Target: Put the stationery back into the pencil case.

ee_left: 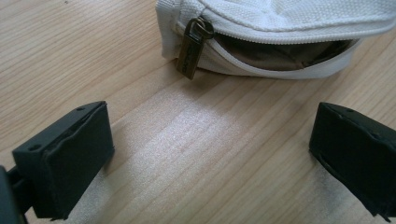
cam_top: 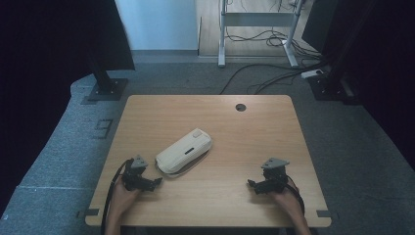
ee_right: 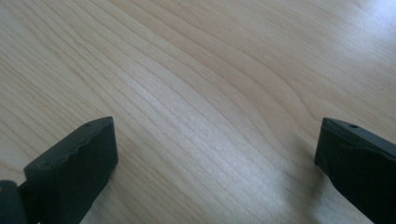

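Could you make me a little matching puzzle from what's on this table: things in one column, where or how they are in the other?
Things:
1. white pouch
2. zipper pull
3. left gripper
4. round hole

Places or states:
A. far side of the table
B. middle of the table, zipper partly open
C. open, just short of the pouch
D. brown metal, hanging at the pouch's end

Pairs: 1-B, 2-D, 3-C, 4-A
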Demonstrator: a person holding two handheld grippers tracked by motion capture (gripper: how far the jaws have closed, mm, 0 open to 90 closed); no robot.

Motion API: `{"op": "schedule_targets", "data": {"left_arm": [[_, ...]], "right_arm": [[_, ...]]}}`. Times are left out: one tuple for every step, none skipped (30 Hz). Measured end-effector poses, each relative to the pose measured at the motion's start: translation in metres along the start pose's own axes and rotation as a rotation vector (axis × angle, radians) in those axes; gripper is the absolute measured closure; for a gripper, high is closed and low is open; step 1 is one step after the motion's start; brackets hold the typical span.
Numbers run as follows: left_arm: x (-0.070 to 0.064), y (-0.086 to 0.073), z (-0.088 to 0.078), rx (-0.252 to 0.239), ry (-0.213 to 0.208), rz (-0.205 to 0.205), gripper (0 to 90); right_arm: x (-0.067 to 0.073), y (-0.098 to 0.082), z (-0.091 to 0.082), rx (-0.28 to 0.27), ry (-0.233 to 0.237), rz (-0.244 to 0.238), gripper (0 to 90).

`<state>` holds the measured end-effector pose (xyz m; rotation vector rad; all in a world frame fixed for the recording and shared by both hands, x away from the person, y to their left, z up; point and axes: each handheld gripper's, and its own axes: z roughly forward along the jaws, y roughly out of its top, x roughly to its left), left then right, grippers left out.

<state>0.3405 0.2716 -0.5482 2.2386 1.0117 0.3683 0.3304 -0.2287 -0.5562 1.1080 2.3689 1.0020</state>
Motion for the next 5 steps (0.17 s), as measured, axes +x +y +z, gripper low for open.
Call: {"op": "schedule_targets", "data": {"left_arm": [[-0.0003, -0.0001, 0.0000, 0.000, 0.002, -0.001, 0.0], [-0.0007, -0.0001, 0.0000, 0.000, 0.006, -0.004, 0.0], [-0.0010, 0.0000, 0.0001, 0.000, 0.008, -0.008, 0.0], [-0.0013, 0.0002, 0.0003, 0.000, 0.013, -0.015, 0.0], [-0.0013, 0.0004, 0.0003, 0.002, 0.018, -0.019, 0.0]], "right_arm": [[-0.0003, -0.0006, -0.0005, -0.001, -0.001, 0.000, 0.0], [-0.0006, -0.0011, -0.0009, 0.001, 0.005, -0.001, 0.0], [-0.0010, -0.0016, -0.0011, 0.001, 0.013, 0.000, 0.4], [-0.0012, -0.0019, -0.0014, 0.001, 0.018, 0.002, 0.4], [-0.0012, -0.0021, -0.0016, 0.001, 0.017, 0.000, 0.4]]}}
